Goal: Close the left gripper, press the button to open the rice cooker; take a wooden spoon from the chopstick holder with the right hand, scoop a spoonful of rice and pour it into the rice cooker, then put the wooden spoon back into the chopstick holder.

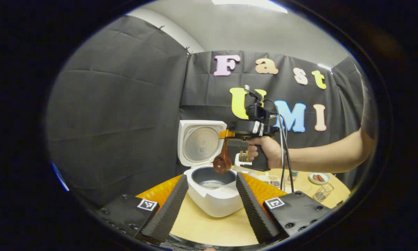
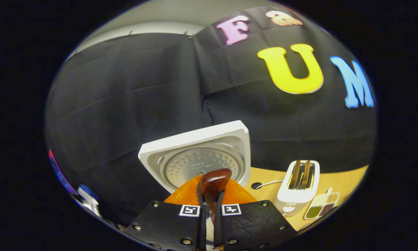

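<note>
No text can be read; the toaster [image 2: 297,188] bears only a small illegible mark.

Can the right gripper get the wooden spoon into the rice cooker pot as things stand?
Probably yes: the lid stands open and the wooden spoon, clamped in the right gripper, hangs just above the pot.

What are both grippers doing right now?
Left gripper: open, holding nothing.
Right gripper: shut on the wooden spoon, above the open rice cooker.
</note>
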Demonstrator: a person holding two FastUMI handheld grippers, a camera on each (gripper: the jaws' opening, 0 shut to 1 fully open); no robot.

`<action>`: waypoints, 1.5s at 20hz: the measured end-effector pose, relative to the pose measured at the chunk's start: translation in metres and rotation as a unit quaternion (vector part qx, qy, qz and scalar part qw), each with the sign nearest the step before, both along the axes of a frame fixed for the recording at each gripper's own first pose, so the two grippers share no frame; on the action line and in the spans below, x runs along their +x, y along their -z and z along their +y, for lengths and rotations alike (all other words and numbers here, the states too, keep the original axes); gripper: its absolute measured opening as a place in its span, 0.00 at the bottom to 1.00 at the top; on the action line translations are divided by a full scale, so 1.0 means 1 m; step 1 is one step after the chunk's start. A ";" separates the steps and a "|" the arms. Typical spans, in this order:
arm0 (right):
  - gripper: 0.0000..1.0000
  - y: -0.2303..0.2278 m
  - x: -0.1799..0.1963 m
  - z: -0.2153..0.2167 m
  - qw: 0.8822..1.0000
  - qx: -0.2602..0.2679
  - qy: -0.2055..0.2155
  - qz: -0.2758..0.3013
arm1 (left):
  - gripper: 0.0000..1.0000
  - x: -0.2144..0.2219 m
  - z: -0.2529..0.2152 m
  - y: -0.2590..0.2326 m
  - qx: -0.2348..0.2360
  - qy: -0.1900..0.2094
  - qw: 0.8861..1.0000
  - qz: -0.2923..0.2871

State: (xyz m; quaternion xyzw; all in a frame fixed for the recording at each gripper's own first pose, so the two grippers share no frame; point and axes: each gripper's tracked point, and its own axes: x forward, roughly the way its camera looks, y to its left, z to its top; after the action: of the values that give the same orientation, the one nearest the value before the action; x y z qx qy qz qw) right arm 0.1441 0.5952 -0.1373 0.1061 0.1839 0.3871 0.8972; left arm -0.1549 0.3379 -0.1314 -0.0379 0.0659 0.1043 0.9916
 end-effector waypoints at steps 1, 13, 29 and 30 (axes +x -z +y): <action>0.08 -0.006 0.003 -0.010 0.999 0.025 0.011 0.025 | 0.92 0.002 -0.002 -0.002 -0.009 0.000 1.000 -0.003; 0.09 -0.062 -0.005 -0.165 0.974 0.159 0.099 0.126 | 0.95 0.037 -0.037 -0.027 -0.022 0.034 0.999 -0.023; 0.08 -0.105 -0.038 -0.397 0.958 0.174 0.221 0.065 | 0.96 0.079 -0.146 -0.056 0.014 0.118 0.992 -0.042; 0.08 -0.106 -0.039 -0.410 0.956 0.172 0.229 0.062 | 0.99 0.080 -0.154 -0.058 0.012 0.123 0.991 -0.044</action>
State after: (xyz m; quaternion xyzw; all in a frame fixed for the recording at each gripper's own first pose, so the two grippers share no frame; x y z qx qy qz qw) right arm 0.1048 0.1857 -0.0310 0.3221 0.1409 0.1895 0.9168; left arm -0.0746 0.1840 -0.0736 -0.0224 0.0253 -0.0199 0.9992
